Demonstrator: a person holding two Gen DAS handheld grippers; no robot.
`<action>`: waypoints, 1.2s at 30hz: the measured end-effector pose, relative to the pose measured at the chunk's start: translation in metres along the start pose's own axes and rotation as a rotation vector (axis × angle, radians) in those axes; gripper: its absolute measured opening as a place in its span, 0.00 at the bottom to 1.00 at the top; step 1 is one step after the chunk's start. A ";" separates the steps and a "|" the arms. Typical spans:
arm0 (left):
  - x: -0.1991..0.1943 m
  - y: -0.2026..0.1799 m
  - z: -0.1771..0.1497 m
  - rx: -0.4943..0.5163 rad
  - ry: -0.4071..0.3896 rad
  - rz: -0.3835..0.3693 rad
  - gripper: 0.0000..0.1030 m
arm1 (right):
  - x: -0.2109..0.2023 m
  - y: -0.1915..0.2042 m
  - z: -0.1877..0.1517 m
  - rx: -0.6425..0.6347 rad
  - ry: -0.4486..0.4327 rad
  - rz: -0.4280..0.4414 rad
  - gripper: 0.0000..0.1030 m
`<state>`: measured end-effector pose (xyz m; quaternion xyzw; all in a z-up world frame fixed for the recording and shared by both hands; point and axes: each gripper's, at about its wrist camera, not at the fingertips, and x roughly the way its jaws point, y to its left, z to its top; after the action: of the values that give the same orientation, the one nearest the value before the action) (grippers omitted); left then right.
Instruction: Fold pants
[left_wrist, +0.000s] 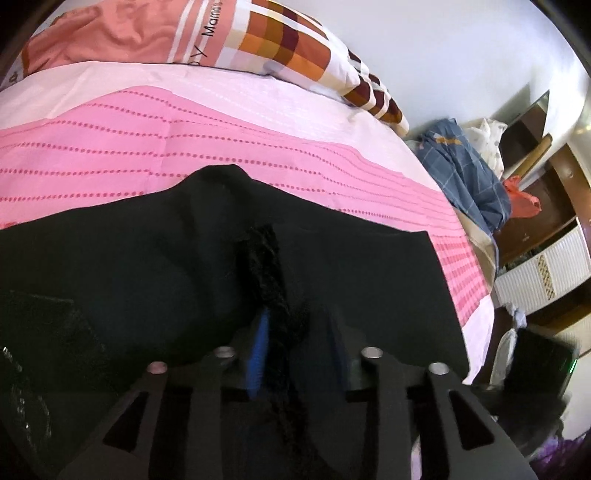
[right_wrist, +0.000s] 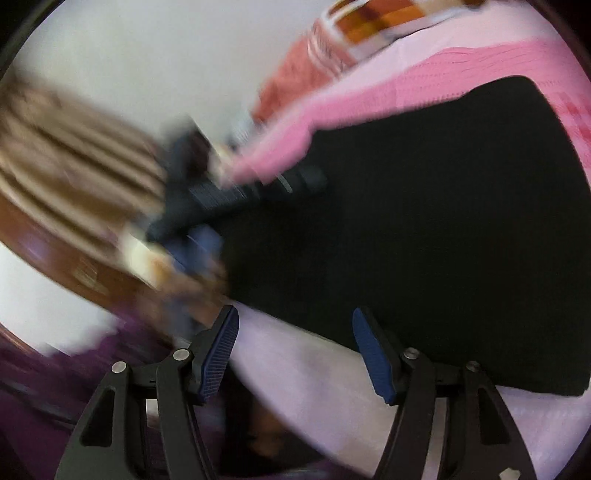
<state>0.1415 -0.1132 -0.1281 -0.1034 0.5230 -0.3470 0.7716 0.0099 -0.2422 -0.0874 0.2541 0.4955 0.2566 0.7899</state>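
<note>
Black pants (left_wrist: 332, 266) lie spread on a pink bedspread (left_wrist: 147, 147). My left gripper (left_wrist: 295, 325) is shut on a bunched fold of the pants, with the cloth pinched between its blue pads (left_wrist: 260, 339). In the right wrist view, which is blurred, the pants (right_wrist: 443, 229) lie folded flat on the bed. My right gripper (right_wrist: 295, 325) is open and empty, just off the near edge of the pants over pale sheet. The left gripper (right_wrist: 236, 195) shows at the pants' left edge.
A checked pillow (left_wrist: 295, 44) and a salmon quilt (left_wrist: 103, 37) lie at the head of the bed. Blue clothes (left_wrist: 465, 177), a brown cabinet (left_wrist: 546, 199) and a white unit (left_wrist: 546, 273) stand beside the bed's right edge. Purple cloth (right_wrist: 55, 387) lies below the bed.
</note>
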 end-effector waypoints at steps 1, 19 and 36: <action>-0.004 0.001 -0.001 -0.002 -0.014 0.005 0.43 | 0.002 0.009 -0.001 -0.066 -0.012 -0.064 0.51; -0.170 0.085 -0.041 -0.144 -0.234 0.194 0.70 | 0.017 0.041 0.013 -0.068 -0.037 -0.060 0.34; -0.183 0.219 -0.057 -0.216 -0.030 0.169 0.70 | 0.041 0.082 0.037 -0.045 0.013 -0.041 0.40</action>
<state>0.1466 0.1774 -0.1326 -0.1467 0.5526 -0.2207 0.7902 0.0468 -0.1605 -0.0462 0.2242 0.4999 0.2534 0.7973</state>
